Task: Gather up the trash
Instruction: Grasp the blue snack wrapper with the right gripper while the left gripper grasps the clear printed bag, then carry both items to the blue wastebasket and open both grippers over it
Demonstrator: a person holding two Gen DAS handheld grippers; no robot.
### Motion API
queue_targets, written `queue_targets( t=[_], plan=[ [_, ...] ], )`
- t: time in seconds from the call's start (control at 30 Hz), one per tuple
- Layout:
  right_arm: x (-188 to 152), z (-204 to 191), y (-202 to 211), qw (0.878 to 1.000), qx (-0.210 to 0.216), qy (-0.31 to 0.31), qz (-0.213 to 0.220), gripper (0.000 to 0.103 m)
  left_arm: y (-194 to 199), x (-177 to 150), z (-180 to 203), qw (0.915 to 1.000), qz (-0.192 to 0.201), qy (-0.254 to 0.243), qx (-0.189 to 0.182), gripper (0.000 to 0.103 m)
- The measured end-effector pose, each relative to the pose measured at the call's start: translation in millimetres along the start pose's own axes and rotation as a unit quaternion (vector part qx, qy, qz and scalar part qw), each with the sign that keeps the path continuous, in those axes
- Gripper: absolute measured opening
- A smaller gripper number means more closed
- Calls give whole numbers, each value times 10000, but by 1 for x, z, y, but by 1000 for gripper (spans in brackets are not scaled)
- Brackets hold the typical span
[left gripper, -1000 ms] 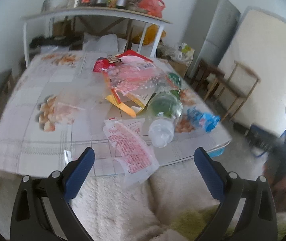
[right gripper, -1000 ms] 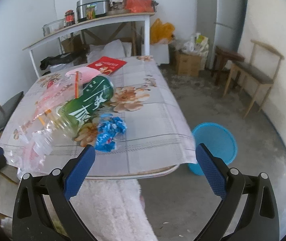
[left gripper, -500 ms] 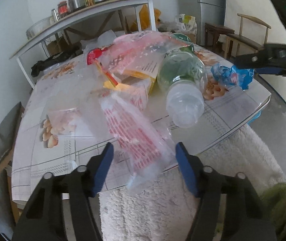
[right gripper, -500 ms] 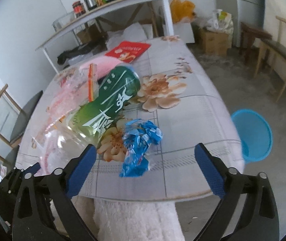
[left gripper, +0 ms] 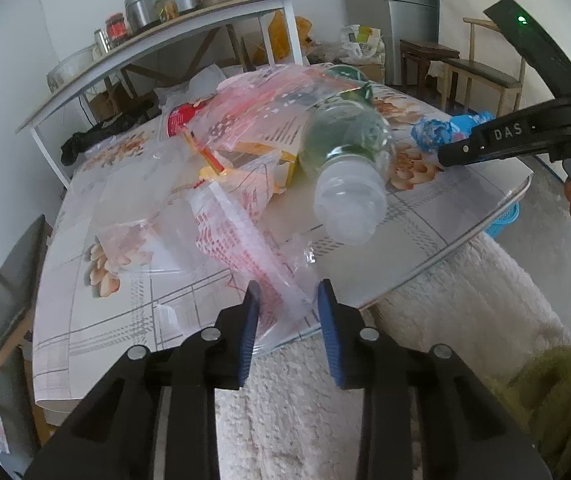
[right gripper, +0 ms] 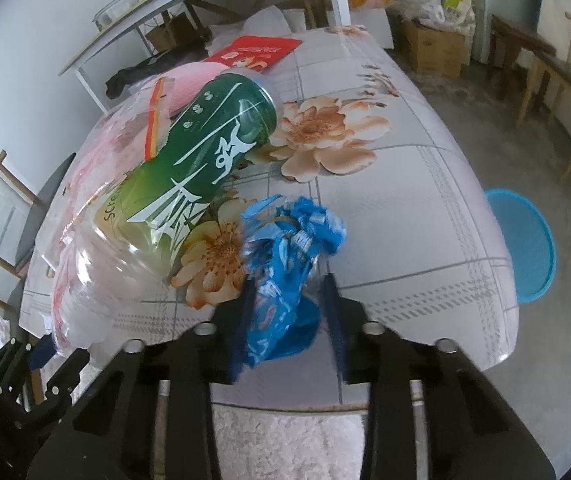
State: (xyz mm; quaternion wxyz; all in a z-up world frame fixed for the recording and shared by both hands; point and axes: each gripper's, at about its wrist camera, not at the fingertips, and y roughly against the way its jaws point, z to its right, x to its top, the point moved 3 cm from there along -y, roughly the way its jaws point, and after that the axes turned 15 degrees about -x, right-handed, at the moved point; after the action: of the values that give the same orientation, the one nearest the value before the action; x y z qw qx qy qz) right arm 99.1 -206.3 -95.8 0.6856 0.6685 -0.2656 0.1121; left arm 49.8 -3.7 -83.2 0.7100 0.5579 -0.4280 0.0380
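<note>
A clear plastic bag with red print (left gripper: 241, 236) lies at the near edge of the floral table (left gripper: 85, 320). My left gripper (left gripper: 288, 300) has its jaws narrowed around the bag's near end. A green-labelled plastic bottle (left gripper: 345, 160) lies on its side behind it, and also shows in the right wrist view (right gripper: 209, 152). A crumpled blue wrapper (right gripper: 285, 264) sits between the narrowed jaws of my right gripper (right gripper: 287, 296). The wrapper also shows at the left wrist view's right (left gripper: 441, 130), beside the right gripper's body (left gripper: 517, 136).
A blue basket (right gripper: 525, 240) stands on the floor right of the table. More clear and pink bags (left gripper: 261, 112) and a red packet (right gripper: 261, 50) lie further back. A shelf with pots (left gripper: 157, 4) stands behind. Wooden chairs (right gripper: 557, 68) stand at the right.
Both grippers moved forward to the table edge and closed most of the way, the left around the clear printed bag, the right around the blue wrapper.
</note>
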Motion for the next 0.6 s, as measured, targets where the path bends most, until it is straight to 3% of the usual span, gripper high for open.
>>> queue_targets(
  t=[0.37,0.6],
  plan=[
    [-8,13,21,9994,205,-153,215,15,53,2,16,9981,446,-140,413,25],
    [-13,25,41,9978,390,-279,464,14,96,9,24,9969,770,139,62,25]
  ],
)
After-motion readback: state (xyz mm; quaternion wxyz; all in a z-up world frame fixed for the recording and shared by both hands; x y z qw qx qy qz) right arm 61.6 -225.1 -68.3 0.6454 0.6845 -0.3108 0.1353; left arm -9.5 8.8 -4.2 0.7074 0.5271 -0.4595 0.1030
